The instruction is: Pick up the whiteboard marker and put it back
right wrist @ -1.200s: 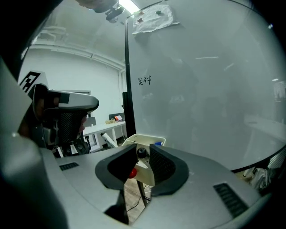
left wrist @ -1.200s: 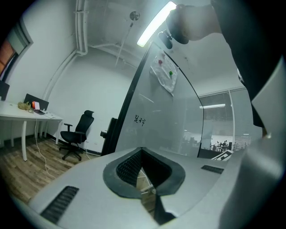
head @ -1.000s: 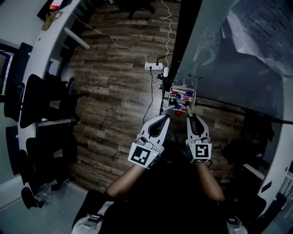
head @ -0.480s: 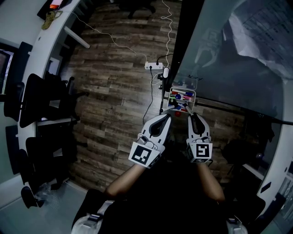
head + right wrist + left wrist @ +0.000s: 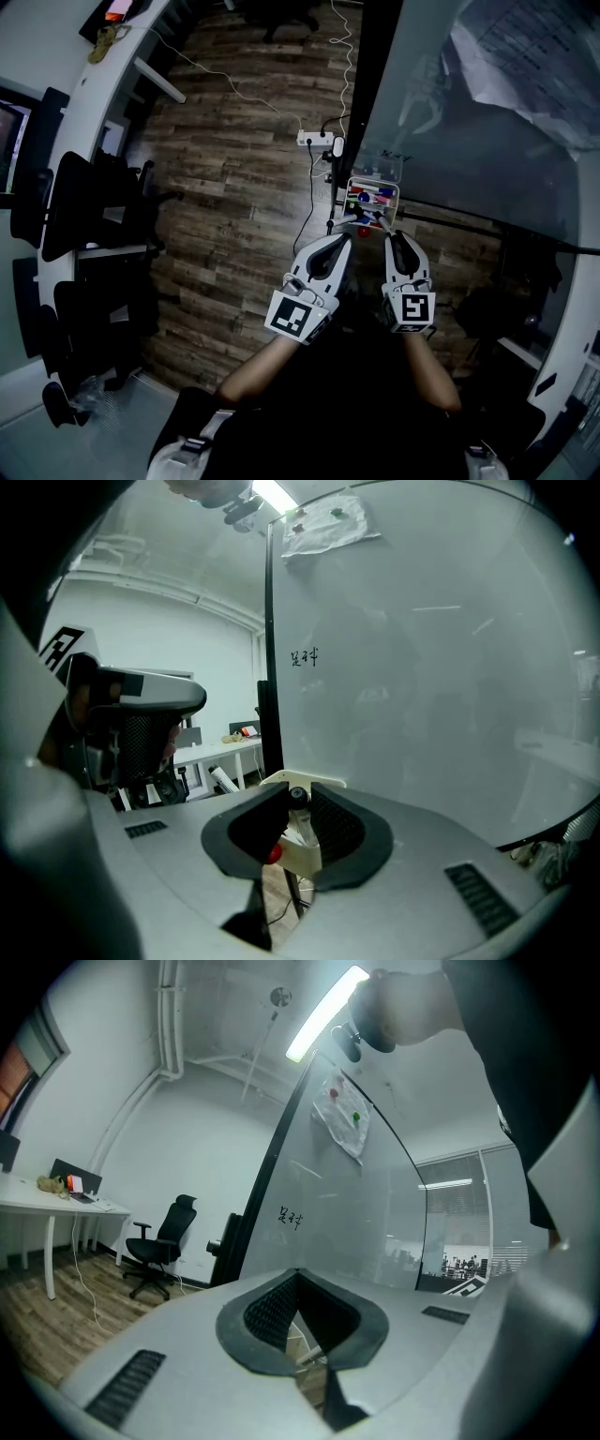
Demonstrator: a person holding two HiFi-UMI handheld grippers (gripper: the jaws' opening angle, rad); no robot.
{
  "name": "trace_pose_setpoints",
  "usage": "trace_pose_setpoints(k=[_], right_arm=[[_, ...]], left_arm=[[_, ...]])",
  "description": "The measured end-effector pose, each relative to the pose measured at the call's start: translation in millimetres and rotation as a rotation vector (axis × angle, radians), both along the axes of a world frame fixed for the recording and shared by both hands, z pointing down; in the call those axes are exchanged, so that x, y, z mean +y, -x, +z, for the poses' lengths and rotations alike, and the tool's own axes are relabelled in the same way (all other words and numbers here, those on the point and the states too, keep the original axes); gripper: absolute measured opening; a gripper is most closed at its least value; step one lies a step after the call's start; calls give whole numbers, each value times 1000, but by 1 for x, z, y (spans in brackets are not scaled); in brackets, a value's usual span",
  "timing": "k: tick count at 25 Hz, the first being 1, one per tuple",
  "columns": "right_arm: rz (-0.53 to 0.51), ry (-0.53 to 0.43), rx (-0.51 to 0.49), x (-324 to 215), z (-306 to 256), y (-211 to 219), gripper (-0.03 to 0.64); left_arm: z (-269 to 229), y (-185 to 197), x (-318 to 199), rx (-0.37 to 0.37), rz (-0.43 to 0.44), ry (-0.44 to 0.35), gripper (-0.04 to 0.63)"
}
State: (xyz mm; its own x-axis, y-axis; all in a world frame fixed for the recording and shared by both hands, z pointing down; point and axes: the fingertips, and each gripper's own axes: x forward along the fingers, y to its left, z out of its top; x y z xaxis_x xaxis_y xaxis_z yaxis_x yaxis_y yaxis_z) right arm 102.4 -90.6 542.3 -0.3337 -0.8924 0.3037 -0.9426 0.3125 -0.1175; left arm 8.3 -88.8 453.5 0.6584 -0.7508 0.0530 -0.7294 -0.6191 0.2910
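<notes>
- the right gripper (image 5: 385, 232) has its jaws closed onto a slim whiteboard marker with a pale barrel and a dark cap (image 5: 299, 805). the marker stands roughly upright between the pads, cap end up.
- the left gripper (image 5: 343, 238) sits just beside it, jaws brought together on nothing.
- both tips are at the near edge of the small white tray of coloured markers (image 5: 397, 192), which is fixed at the foot of the big glass whiteboard (image 5: 469, 141).
- so the marker is in hand, right at its tray. i can't tell whether it is being lifted out or set back.
- if it is going back, the next move calls for lowering it into a free slot among the other pens, then easing the jaws apart.
</notes>
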Motion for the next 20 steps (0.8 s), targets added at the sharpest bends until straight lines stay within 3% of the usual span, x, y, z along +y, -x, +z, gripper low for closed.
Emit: trace_pose_setpoints(k=[7, 12, 16, 20], right_arm=[[5, -20, -1, 4, -6, -3, 80], [4, -35, -11, 8, -14, -4, 78], [-1, -51, -10, 12, -21, -6, 78], [1, -74, -6, 16, -26, -12, 78]], left_arm=[[-6, 1, 4, -12, -15, -27, 8], [-1, 0, 14, -51, -7, 3, 8], [-13, -4, 18, -7, -12, -60, 8], [-19, -7, 23, -2, -18, -62, 8]])
